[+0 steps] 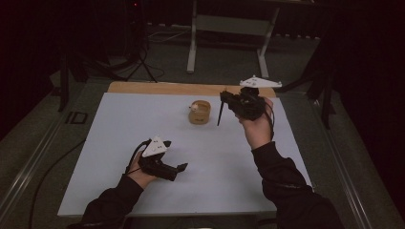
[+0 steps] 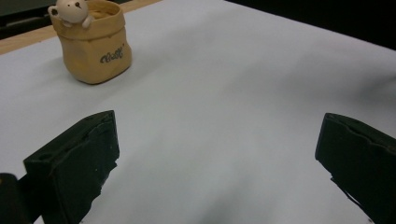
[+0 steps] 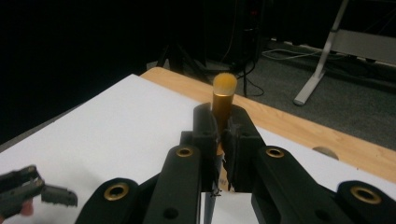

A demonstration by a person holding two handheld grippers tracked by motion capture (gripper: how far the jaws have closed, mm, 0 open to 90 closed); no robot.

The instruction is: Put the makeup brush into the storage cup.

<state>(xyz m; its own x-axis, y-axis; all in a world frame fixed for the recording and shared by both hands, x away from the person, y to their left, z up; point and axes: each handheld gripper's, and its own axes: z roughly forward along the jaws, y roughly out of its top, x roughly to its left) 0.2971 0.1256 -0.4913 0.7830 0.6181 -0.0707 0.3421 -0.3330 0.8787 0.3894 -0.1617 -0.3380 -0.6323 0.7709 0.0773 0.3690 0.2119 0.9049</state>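
— Brush (image 3: 223,93) first: where is it?

— Clamped in the right gripper (image 3: 223,140), up off the bench (image 1: 143,124) and just to the right of the little tan pot (image 1: 199,112). In the high view its dark lower end slants down toward the bench beside the pot; in the right gripper view the gold ferrule and rounded tan tip stick up past the jaws.

— And the jaws?

— Pressed tight on the brush from both sides.

— How is that arm held?

— The right forearm rises from the near edge of the bench, with the wrist bent so the hand (image 1: 258,126) sits lifted, level with the pot and above the sheet.

— The other side?

— The left hand (image 1: 138,171) rests low on the bench, well nearer than the pot. The left gripper (image 2: 217,154) points across the white sheet toward the pot, jaws spread wide with nothing between them.

— Anything on the pot?

— A small bear figure (image 2: 70,11) on its rim.
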